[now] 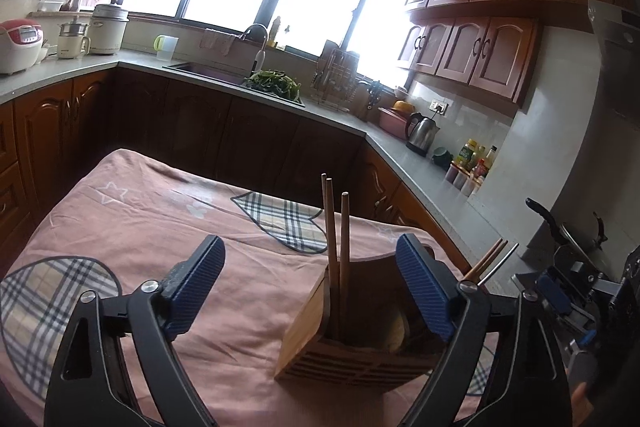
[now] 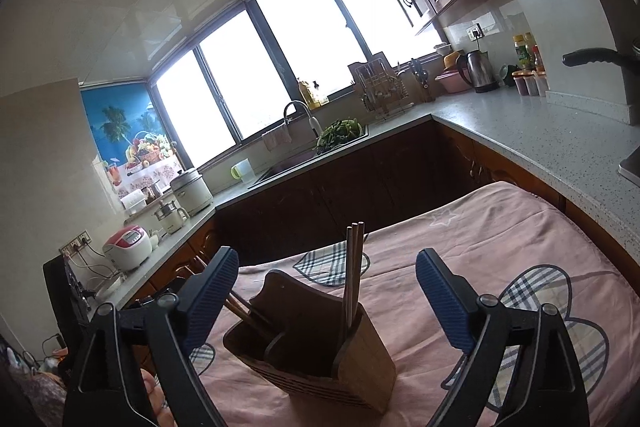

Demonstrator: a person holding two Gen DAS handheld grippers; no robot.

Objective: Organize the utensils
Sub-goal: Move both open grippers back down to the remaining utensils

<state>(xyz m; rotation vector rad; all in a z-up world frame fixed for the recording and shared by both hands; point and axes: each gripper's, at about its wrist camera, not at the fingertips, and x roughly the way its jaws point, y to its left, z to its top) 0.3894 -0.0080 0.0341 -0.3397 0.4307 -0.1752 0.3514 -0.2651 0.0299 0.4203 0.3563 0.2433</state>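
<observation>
Visibly 3 chopsticks [image 1: 335, 259] upright in 1 wooden holder [image 1: 352, 343], perhaps more hidden.

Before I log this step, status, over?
Both claws, left and right, open, empty. Chopsticks upright in wooden holder. Nothing in the way.

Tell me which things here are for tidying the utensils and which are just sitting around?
For the job:
wooden holder
chopsticks standing in it
left gripper, open
right gripper, open

Just sitting around:
kettle
rice cooker
greens by the sink
sauce bottles
</observation>
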